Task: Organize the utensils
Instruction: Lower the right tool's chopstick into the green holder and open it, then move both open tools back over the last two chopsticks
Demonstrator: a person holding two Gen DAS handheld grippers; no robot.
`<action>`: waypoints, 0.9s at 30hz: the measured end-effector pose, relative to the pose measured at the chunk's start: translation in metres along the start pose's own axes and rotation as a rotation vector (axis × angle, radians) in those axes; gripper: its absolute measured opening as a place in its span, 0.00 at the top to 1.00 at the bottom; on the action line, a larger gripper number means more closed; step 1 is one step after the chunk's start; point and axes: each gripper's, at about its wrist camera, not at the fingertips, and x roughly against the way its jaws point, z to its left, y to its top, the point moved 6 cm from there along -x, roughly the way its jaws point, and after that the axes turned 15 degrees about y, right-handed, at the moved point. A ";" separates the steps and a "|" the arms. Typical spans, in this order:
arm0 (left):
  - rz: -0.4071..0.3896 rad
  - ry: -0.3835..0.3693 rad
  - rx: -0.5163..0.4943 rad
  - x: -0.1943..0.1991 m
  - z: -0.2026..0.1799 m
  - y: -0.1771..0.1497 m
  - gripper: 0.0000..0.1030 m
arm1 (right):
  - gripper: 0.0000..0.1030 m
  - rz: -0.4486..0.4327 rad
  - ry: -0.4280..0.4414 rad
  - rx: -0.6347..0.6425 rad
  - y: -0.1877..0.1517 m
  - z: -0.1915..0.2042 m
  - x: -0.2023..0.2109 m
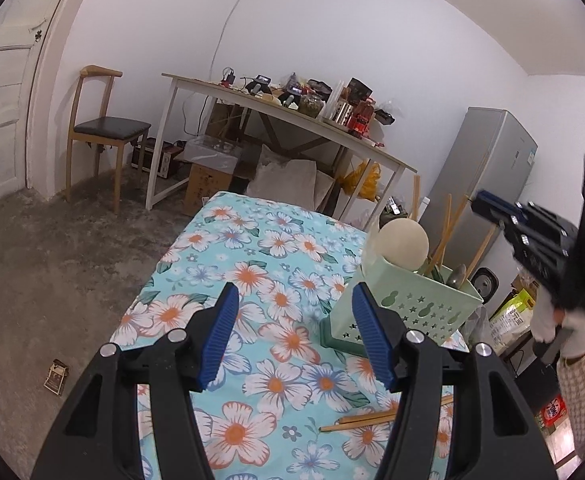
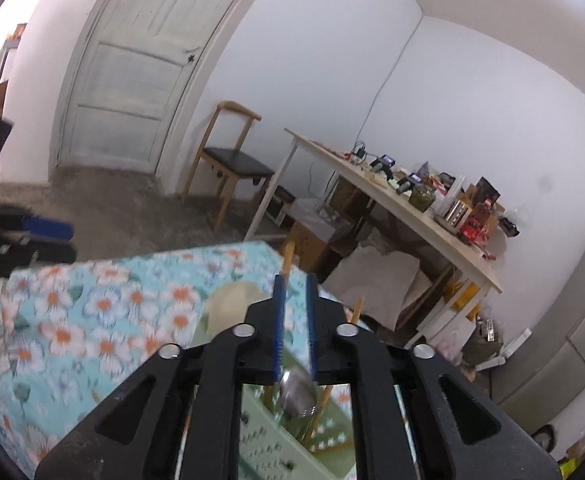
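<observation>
Left tool (image 1: 292,336) hanging spread, empty, chopsticks (image 1: 376,420) lying below-right; right tool (image 2: 295,320) hovering slightly parted over caddy (image 2: 292,440), pinching nothing.

The left gripper (image 1: 292,336) is hovering low over the flowered tablecloth (image 1: 252,248), pointing forward and slightly downward across it, its blue pads (image 1: 218,340) standing well apart with nothing between them. The right gripper (image 2: 295,320) is hanging above the far-right part of the same tablecloth, tilted a little downward, its jaws showing only a narrow gap and not pressing on anything. In the left wrist view that right gripper (image 1: 488,204) is appearing blurred, off the tablecloth's right edge and higher than the left one, with the person's hand (image 1: 560,320) in a white glove gripping its handle, and a checked sleeve (image 1: 584,392) is showing below it.
</observation>
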 end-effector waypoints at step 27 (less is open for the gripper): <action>0.093 -0.061 -0.196 -0.024 -0.056 -0.046 0.42 | 0.68 0.115 0.022 -0.952 -0.193 0.015 0.065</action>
